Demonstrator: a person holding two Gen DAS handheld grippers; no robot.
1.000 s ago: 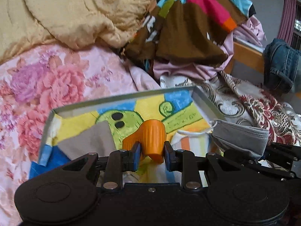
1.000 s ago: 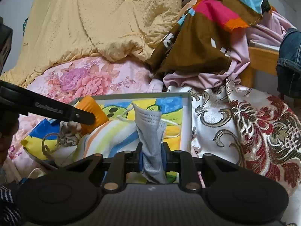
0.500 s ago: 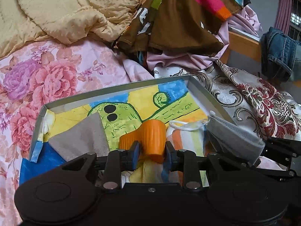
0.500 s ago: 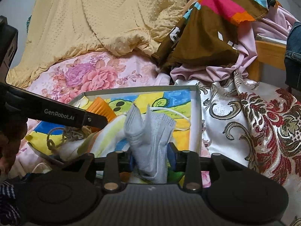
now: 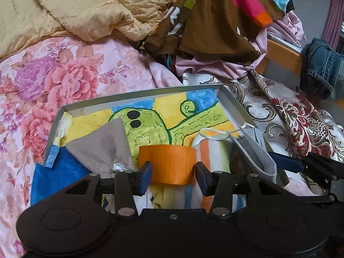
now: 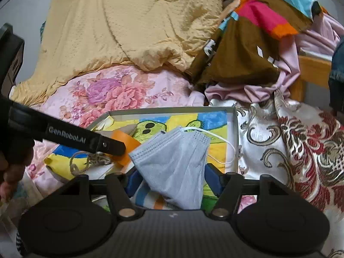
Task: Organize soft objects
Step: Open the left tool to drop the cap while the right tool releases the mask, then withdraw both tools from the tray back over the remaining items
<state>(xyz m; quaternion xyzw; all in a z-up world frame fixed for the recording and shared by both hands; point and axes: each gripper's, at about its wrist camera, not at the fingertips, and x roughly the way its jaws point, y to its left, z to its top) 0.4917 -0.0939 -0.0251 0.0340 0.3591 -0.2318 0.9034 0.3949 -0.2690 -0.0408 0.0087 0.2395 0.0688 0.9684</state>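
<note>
Both items are already down inside the shallow box [image 5: 234, 105] with the cartoon print on its floor, which sits on the bed [image 5: 64, 75].

Left gripper [image 5: 173, 175]: jaws have just been opening; the orange soft cup [image 5: 169, 163] sits between them, pads appear just clear of its sides, so it is read as released. The cup lies dead ahead of the jaws, its long axis running across the gap, resting on a striped cloth [image 5: 212, 150] next to a grey cloth [image 5: 103, 148].

Right gripper [image 6: 171, 179]: jaws have also just been opening; the blue face mask [image 6: 174, 163] stands slumped between them, no longer pinched, long axis running up and away from the jaws, ear loop [image 6: 223, 148] trailing toward the box's right wall.

Judged: each item is nearest to its own gripper and straight ahead, so straight pull-back is what clears both without dragging. Snag risk: the mask's lower edge is still draped low between the right pads.
</note>
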